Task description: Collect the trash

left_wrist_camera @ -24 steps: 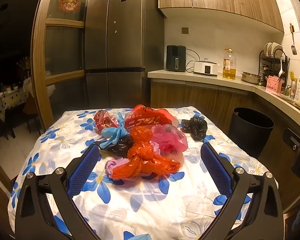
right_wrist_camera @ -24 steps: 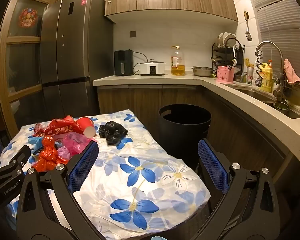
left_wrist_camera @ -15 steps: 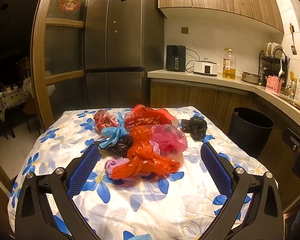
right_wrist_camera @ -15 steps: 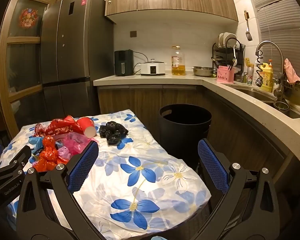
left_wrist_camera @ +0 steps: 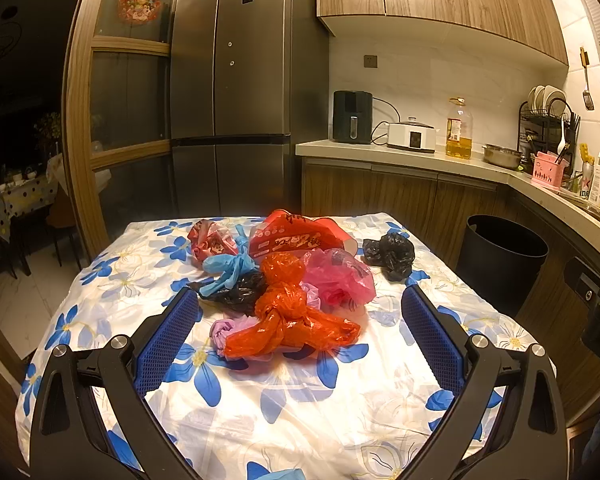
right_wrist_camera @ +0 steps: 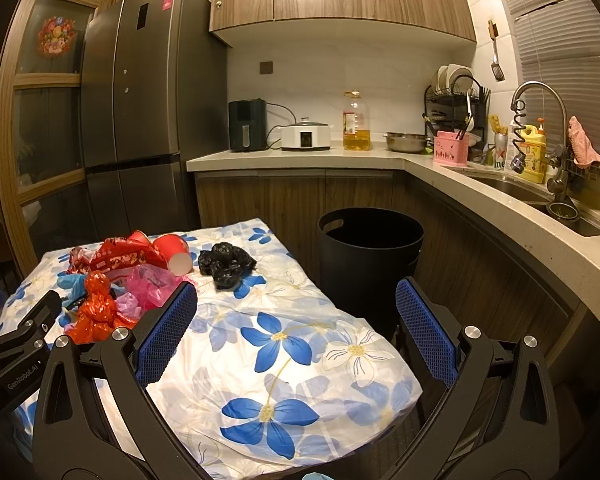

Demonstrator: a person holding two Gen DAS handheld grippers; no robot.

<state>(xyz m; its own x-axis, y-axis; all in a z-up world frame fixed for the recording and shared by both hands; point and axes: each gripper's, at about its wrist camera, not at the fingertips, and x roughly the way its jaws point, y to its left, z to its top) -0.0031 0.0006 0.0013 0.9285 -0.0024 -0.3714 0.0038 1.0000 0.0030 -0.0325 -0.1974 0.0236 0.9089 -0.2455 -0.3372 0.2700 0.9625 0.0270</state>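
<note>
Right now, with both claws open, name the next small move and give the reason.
Probably ease the left claw forward and down onto the orange bag: it is the nearest trash in the pile, lies between the open fingers, and nothing is held yet. The black bin stands open beside the table.

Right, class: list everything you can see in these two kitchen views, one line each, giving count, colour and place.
Knotted orange bag: one, orange, nearest in the pile.
Pink bag: one, pink, right of the orange.
Black bag: one, black, apart towards the bin.
Blue bag: one, blue, left in pile.
Red packet: one, red, back of pile.
Red cup: one, red, on its side.
Table: one, blue-flowered cloth.
Bin: one, black, on floor beside table.
Fridge: one, grey, behind.
Oil bottle: one, yellow, on counter.
Left tongs: open.
Right tongs: open.
</note>
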